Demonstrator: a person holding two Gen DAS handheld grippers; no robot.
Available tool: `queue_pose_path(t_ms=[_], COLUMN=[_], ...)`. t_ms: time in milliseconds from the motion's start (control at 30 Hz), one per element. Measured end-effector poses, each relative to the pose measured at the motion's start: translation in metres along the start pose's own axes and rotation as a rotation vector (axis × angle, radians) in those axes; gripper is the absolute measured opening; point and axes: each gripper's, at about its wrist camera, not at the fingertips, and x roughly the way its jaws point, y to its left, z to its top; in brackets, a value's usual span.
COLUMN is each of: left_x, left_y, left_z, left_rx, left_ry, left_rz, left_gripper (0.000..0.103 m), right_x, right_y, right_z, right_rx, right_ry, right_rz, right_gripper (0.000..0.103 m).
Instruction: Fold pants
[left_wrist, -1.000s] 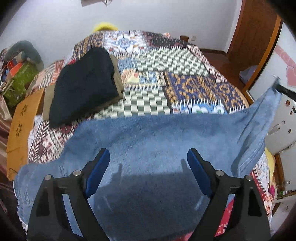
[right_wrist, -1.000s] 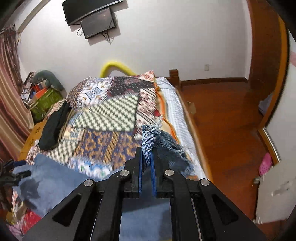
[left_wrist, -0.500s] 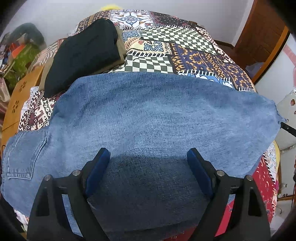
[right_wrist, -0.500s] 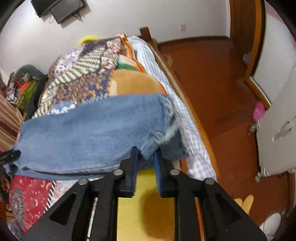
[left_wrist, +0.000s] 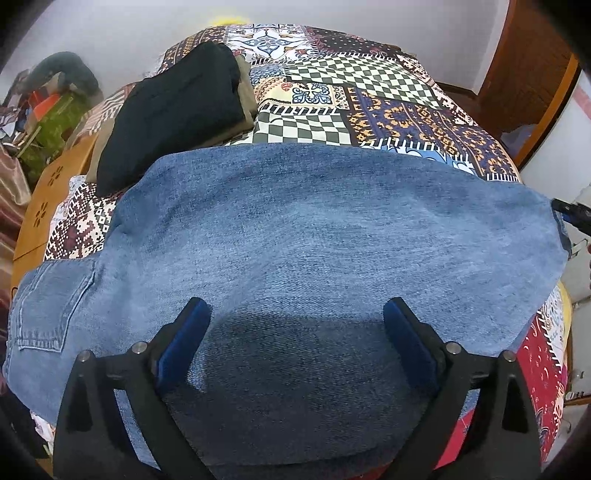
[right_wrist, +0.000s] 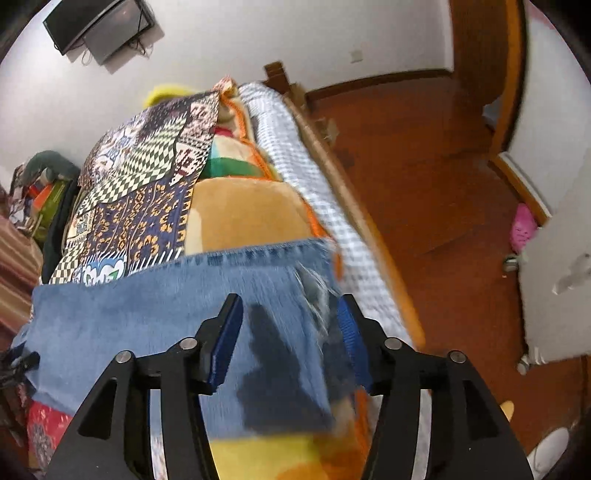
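Observation:
Blue jeans (left_wrist: 314, 236) lie spread flat across the near end of a bed, back pocket at the left, frayed leg hem (right_wrist: 310, 284) at the right. My left gripper (left_wrist: 297, 328) hovers over the denim, its jaws opening wide, with nothing pinched between the blue pads. In the right wrist view my right gripper (right_wrist: 290, 323) straddles the hem end of the jeans (right_wrist: 166, 321). Its jaws are opening and the pads stand clear of the cloth, which lies on the bed beneath them. The right gripper's tip also shows at the left view's right edge.
A patchwork bedspread (left_wrist: 369, 99) covers the bed. Folded black pants (left_wrist: 173, 110) rest on a tan garment at the back left. A wooden bed rail (right_wrist: 351, 199) borders the brown floor (right_wrist: 443, 184) on the right. Clutter (left_wrist: 48, 107) stands left of the bed.
The right gripper came down with the hem, laid it on the bed and opened off it. The jeans settled flat from a lifted drape. The left gripper sank slightly and opened wider.

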Motion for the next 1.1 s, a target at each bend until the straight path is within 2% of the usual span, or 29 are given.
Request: queue_pose_path(t_ms=[100,233,300,367,467,533,567,667,767,900,1100], left_x=[0.001,0.002,0.003,0.003,0.003,0.002,0.002,0.001,0.0,-0.004,-0.018], left_y=[0.001,0.001,0.0,-0.001,-0.003,-0.003,-0.004,-0.005,-0.008,-0.017,-0.024], left_z=[0.0,0.001,0.001,0.001,0.001,0.001,0.001,0.001,0.003,0.008,0.016], left_rx=[-0.01,-0.018,-0.019,-0.019,-0.018,-0.018,-0.018,-0.011,0.01,0.072,0.101], left_ry=[0.002,0.003,0.004,0.003,0.002,0.0,-0.001,-0.002,-0.001,-0.012,-0.066], left_rz=[-0.002,0.004,0.011,0.018,0.025,0.031,0.034,0.046,0.058,0.08,0.06], left_gripper=[0.099,0.1,0.1,0.1,0.1,0.1,0.1,0.1,0.1,0.1,0.1], right_x=[0.024,0.049,0.046,0.04,0.033,0.027,0.023,0.013,0.001,-0.025,-0.032], right_y=[-0.002,0.001,0.004,0.002,0.0,-0.005,-0.007,-0.006,0.002,0.005,0.016], right_z=[0.01,0.005,0.0,-0.006,-0.012,-0.017,-0.02,-0.025,-0.021,-0.003,0.017], right_rx=[0.015,0.045,0.024,0.031,0.018,0.024,0.025,0.011,-0.019,0.015,-0.04], right_ry=[0.062,0.16,0.132,0.11,0.086,0.066,0.054,0.007,-0.073,-0.216,-0.244], right_rz=[0.039,0.112,0.105,0.12,0.099,0.107,0.101,0.084,0.05,0.071,0.031], right_gripper=[0.055,0.055,0.055,0.051,0.032,0.025,0.018,0.012,0.01,0.007,0.007])
